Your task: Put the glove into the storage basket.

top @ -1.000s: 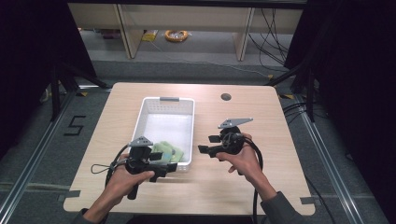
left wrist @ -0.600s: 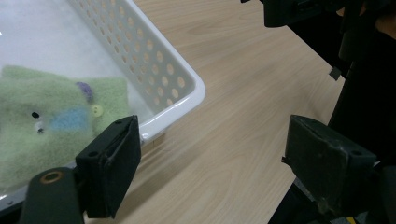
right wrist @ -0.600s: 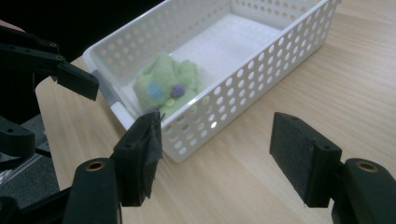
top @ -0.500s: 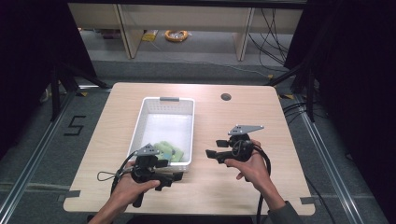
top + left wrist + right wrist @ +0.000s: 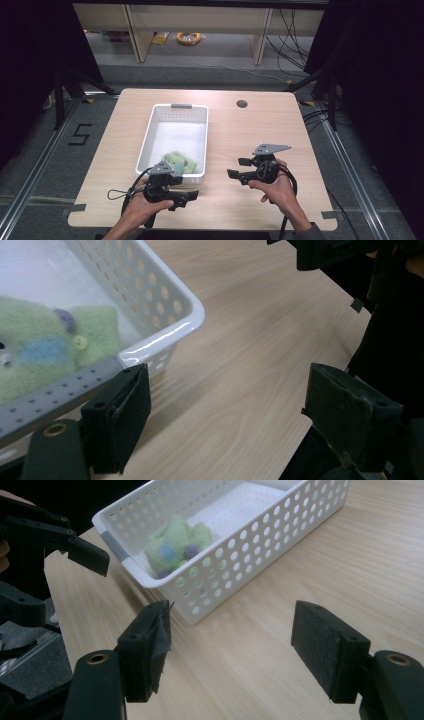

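Since the earlier frame the left gripper (image 5: 186,196) has been pulling back from the white basket (image 5: 150,140) toward the near table edge, while the right gripper (image 5: 236,168) has been shifting slightly nearer as well. Both are now hovering over the bare wooden table (image 5: 260,130), clear of the basket, jaws standing apart and gripping nothing. The green plush toy (image 5: 177,161) is lying inside the basket at its near end — against the near wall, in the right gripper view (image 5: 175,542). With both grippers retracted and empty, the placement is likely finished — the hands appear to be parking at rest.
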Tool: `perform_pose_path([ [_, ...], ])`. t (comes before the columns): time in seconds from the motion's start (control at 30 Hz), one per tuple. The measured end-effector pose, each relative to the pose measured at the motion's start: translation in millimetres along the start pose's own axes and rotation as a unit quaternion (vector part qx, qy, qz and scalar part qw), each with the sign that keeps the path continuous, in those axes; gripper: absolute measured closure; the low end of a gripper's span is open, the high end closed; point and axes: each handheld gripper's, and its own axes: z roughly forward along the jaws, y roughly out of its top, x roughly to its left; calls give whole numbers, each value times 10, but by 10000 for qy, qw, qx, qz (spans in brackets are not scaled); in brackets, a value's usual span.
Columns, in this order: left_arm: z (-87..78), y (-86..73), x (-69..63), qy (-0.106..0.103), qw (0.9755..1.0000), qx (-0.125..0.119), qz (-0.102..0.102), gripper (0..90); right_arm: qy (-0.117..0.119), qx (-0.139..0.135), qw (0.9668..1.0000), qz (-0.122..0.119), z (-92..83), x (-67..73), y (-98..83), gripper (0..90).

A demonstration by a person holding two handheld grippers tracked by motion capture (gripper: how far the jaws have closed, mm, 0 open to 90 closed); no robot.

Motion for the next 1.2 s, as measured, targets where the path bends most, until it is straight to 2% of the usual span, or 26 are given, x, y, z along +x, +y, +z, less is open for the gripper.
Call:
perform_pose_path([
  [0.07, 13, -12, -11, -47, 10000, 59, 23, 178, -18, 17, 9998, 194, -32, 29, -25, 326],
  [0.1, 13, -12, -11, -47, 10000, 59, 23, 178, -18, 17, 9998, 194, -32, 29, -25, 326],
  [0.13, 28, -24, -31, -6, 10000, -4, -5, 178, -5, -39, 10000, 58, -34, 8, -36, 322],
  [0.17, 25, -25, -30, -42, 10000, 48, 42, 178, 11, -34, 9999, 120, -45, 23, -54, 320],
  [0.2, 34, -33, -43, -67, 10000, 4, 27, 178, 25, -35, 10000, 37, -50, 20, -77, 316],
  [0.3, 36, -44, -51, -47, 10000, -65, 40, 178, -68, -26, 9999, 155, -64, 52, -114, 311],
  [0.33, 42, -59, -68, 7, 10000, -73, 21, 178, 50, -17, 10000, 49, -58, 33, -143, 307],
  [0.37, 42, -59, -68, 7, 10000, -73, 21, 178, 50, -17, 10000, 49, -58, 33, -143, 307],
  [0.4, 46, -75, -63, -75, 10000, -44, 29, 178, 52, -16, 10000, 61, -61, 35, -177, 305],
  [0.53, 60, -130, -80, -84, 9999, -43, 79, 178, 39, 65, 9998, 177, -90, 64, -240, 299],
  [0.6, 65, -156, -86, -61, 9999, -8, 104, 178, 23, 51, 9999, 121, -100, 62, -277, 297],
  [0.7, 77, -182, -99, -61, 9999, 2, 81, 178, 59, 46, 9998, 160, -108, 72, -320, 294],
  [0.77, 85, -210, -102, -79, 9998, 22, 173, 178, 60, 24, 9999, 85, -120, 68, -358, 290],
  [0.8, 88, -240, -111, -118, 9997, 45, 188, 178, 98, 62, 9998, 186, -139, 102, -398, 285],
  [0.83, 88, -240, -111, -118, 9997, 45, 188, 177, 98, 62, 9998, 186, -139, 102, -398, 285],
  [1.0, 115, -325, -116, -64, 9996, 55, 287, 177, 101, 61, 9999, 108, -172, 120, -495, 270],
  [1.03, 116, -340, -118, -76, 9995, 71, 283, 176, 80, 66, 9999, 24, -172, 110, -514, 265],
  [1.07, 117, -356, -124, -35, 9995, 59, 299, 176, 37, 91, 9999, 61, -188, 125, -534, 258],
  [1.1, 121, -386, -122, -103, 9994, 21, 316, 175, -11, 82, 10000, 29, -197, 125, -565, 250],
  [1.13, 114, -399, -129, -70, 9995, 30, 307, 175, 111, 77, 9997, 195, -191, 150, -583, 246],
  [1.17, 114, -399, -129, -70, 9995, 30, 307, 175, 111, 77, 9997, 195, -191, 150, -583, 246],
  [1.2, 112, -418, -125, -84, 9994, 19, 330, 175, 115, 38, 9999, 44, -188, 128, -596, 239],
])
